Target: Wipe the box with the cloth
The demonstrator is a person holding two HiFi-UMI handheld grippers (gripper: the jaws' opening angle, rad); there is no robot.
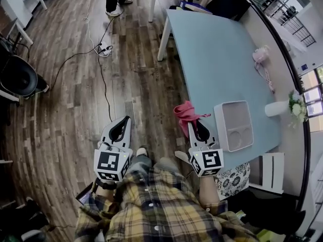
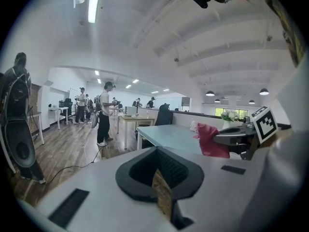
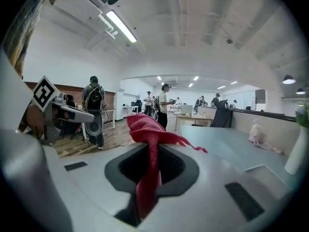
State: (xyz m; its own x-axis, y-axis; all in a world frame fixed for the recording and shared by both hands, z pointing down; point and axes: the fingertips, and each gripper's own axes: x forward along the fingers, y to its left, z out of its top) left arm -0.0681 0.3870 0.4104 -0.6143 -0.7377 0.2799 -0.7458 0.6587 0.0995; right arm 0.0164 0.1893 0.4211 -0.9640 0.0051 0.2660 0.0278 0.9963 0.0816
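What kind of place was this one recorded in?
Probably an open-plan office or lab space: a long pale-blue table, desks with people standing around them, an office chair, strip lights overhead and cables across the wood floor.

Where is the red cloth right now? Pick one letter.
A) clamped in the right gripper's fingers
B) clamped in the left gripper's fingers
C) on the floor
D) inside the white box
A: the right gripper view shows the red cloth pinched in the right gripper, while the left gripper is shut on nothing.
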